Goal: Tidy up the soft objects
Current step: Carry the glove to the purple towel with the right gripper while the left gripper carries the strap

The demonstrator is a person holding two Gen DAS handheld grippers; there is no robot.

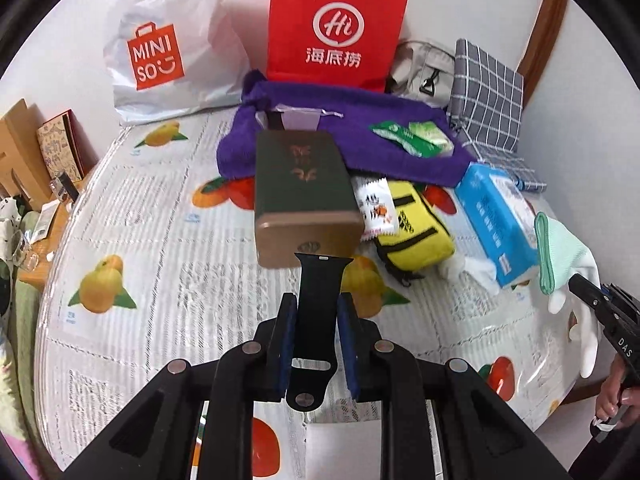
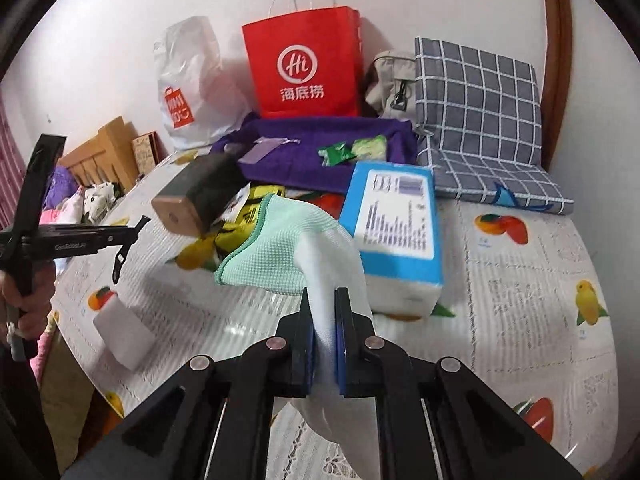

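Left gripper clamped on a black watch strap, strap upright between the pads, held above the table. Right gripper pinched tight on a white glove with mint-green cuff; glove is lifted, cuff end draped forward, fingers hanging below the jaws.

Behind the strap: dark green box with tan end. Just right of it a snack packet, then a yellow pouch, then a blue tissue pack.

Further back: purple towel with green packets on it, grey checked cushion to the right.

Against the wall: red paper bag, white shopping bag.
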